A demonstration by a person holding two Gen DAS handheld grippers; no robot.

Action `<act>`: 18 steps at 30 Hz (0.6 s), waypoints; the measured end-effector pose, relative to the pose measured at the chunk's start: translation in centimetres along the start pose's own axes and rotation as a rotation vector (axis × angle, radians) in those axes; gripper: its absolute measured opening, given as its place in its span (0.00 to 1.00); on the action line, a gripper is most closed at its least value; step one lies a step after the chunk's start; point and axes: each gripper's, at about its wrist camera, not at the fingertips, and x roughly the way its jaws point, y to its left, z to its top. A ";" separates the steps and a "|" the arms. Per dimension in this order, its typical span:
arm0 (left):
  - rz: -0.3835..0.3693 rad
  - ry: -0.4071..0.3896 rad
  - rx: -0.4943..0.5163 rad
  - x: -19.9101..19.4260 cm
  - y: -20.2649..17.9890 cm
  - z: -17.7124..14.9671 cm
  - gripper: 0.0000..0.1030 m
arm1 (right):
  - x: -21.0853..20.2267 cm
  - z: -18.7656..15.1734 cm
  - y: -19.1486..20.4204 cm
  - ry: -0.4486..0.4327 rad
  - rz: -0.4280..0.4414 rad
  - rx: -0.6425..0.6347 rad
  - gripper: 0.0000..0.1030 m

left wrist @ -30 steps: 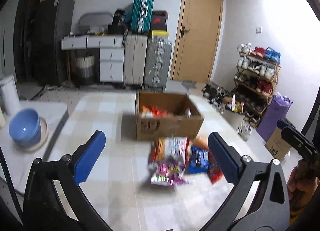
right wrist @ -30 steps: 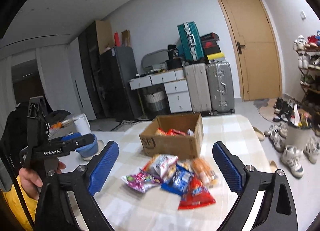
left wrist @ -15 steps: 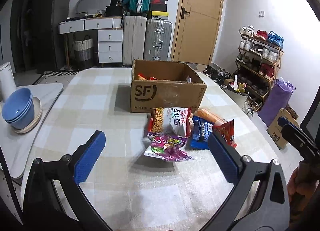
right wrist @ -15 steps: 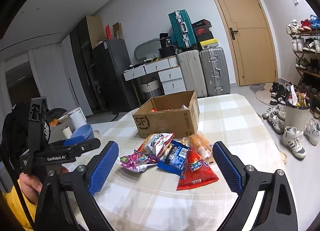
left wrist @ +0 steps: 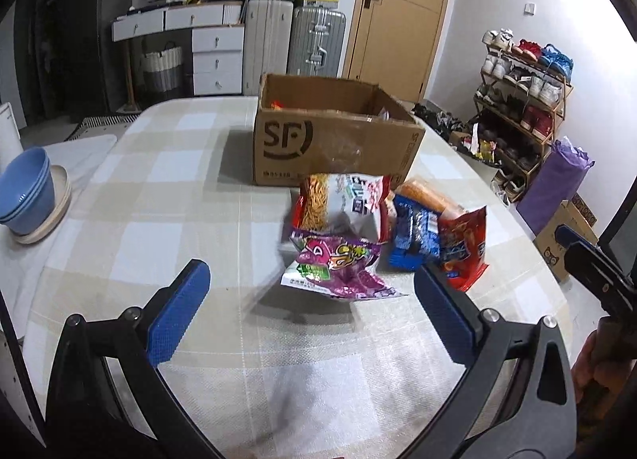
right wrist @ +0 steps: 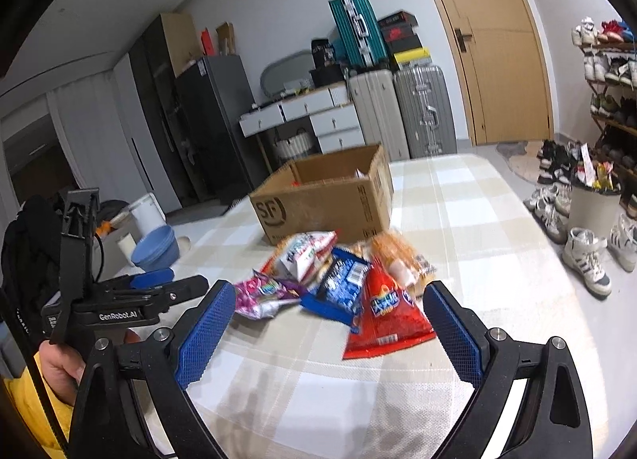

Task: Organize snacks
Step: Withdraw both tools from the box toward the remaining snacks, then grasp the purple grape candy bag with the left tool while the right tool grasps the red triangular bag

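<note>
A pile of snack bags lies on the checked table in front of an open cardboard box (left wrist: 334, 148) marked SF, which holds a few snacks. Nearest my left gripper (left wrist: 314, 311) is a purple bag (left wrist: 338, 264), with a white and red bag (left wrist: 342, 200) behind it. A blue pack (left wrist: 414, 232), a red bag (left wrist: 466, 244) and an orange pack (left wrist: 430, 196) lie to the right. My right gripper (right wrist: 330, 327) hovers just before the red bag (right wrist: 386, 311) and blue pack (right wrist: 342, 284). Both grippers are open and empty.
Stacked blue bowls (left wrist: 28, 192) on a plate sit on a side surface at the left. The other hand-held gripper (right wrist: 131, 299) shows at the left of the right wrist view. Suitcases, drawers and a door stand behind; a shoe rack (left wrist: 521, 100) is at the right.
Both grippers have moved forward and lower towards the snack pile. The pile and box now look larger and closer. Both stay open.
</note>
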 end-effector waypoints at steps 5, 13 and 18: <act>0.003 0.047 -0.015 2.5 0.4 -0.3 0.99 | 3.2 -0.2 -1.4 0.080 0.010 0.018 0.94; 0.008 0.116 -0.049 6.8 1.3 -0.4 0.99 | 8.5 -0.2 -2.8 0.221 -0.003 0.020 0.80; -0.012 0.139 -0.052 8.7 1.3 -0.1 1.00 | 10.8 -0.2 -3.1 0.262 -0.033 -0.015 0.52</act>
